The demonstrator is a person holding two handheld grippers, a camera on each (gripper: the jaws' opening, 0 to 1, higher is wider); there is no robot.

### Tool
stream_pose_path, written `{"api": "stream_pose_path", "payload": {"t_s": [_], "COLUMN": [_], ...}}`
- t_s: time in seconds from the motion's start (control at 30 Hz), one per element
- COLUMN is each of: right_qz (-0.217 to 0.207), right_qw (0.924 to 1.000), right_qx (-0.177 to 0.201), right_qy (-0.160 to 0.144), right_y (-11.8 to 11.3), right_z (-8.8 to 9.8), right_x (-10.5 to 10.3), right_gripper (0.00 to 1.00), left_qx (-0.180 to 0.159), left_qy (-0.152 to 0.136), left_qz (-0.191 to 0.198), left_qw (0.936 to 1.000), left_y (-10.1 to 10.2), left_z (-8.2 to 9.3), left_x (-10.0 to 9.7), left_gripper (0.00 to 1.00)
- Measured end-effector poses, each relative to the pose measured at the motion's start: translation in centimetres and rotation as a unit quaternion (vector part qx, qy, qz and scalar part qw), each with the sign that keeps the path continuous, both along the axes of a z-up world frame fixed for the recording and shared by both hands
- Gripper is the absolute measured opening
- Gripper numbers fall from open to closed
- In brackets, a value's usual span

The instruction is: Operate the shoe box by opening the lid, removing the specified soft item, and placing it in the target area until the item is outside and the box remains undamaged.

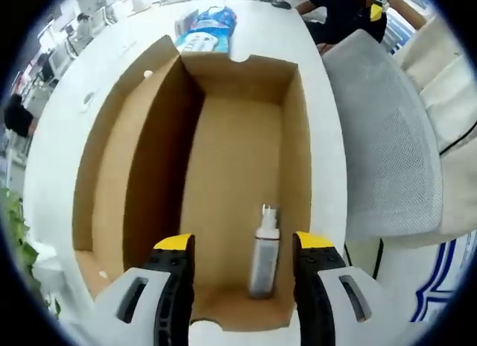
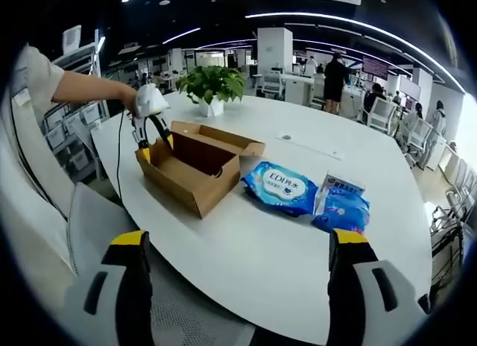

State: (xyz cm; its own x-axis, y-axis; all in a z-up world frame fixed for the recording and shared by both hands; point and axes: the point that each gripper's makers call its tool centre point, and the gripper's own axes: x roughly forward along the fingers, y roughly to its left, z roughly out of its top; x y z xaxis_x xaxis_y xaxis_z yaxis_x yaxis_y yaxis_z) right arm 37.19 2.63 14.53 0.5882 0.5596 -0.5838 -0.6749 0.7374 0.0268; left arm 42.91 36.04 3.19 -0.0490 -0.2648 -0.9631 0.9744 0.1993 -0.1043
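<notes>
Box sat open on the white bench, lid folded flat out at 9 o'clock in the left gripper view. Plain brown corrugated card, matte, sharp creases, small notch in the far wall.

Left tongs hung over the near end of the box, jaws wide apart, holding nothing. Between them on the box floor lay a small bottle: pale, hard-looking cylinder with a narrow cap pointing to 12. Not soft, so probably not the target.

Right tongs were held well back from the bench, jaws spread wide, empty. From the right gripper view, two wipe packs lay on the bench just beside the box at 3 o'clock: a blue pack and a second pack touching it. Glossy crinkled film, pillow-shaped, squashy by the look. My read: soft item was already out, assuming a pack was it.

If anything was left to lift, I'd come straight down the middle, keep the jaws off the card walls, and close gently. Thin walls would crease if nudged sideways. Bottle could roll.
</notes>
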Motion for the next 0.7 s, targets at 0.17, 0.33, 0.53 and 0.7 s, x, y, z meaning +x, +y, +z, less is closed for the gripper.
{"api": "stream_pose_path", "payload": {"t_s": [0.17,0.33,0.53,0.7], "right_qz": [-0.006,-0.015,-0.027,-0.032], "right_qw": [1.0000,0.9997,0.9994,0.9992], "right_qx": [-0.005,-0.016,-0.020,-0.023], "right_qy": [0.004,0.005,0.006,0.009], "right_y": [-0.2,-1.0,-1.8,-2.1], "right_z": [-0.3,-0.6,-0.6,-0.7], "right_x": [-0.2,-0.3,-0.4,-0.5], "right_gripper": [0.96,0.96,0.95,0.95], "left_qx": [0.011,0.013,0.011,-0.001], "left_qy": [0.011,0.019,0.036,0.038], "left_qz": [-0.021,-0.030,-0.028,-0.014], "left_qw": [0.9997,0.9993,0.9989,0.9992], "left_y": [0.0,-0.2,-0.4,-0.9], "left_z": [-0.9,-1.7,-2.6,-3.1], "left_x": [0.1,-0.1,-0.5,-0.4], "left_gripper": [0.54,0.54,0.51,0.51]}}
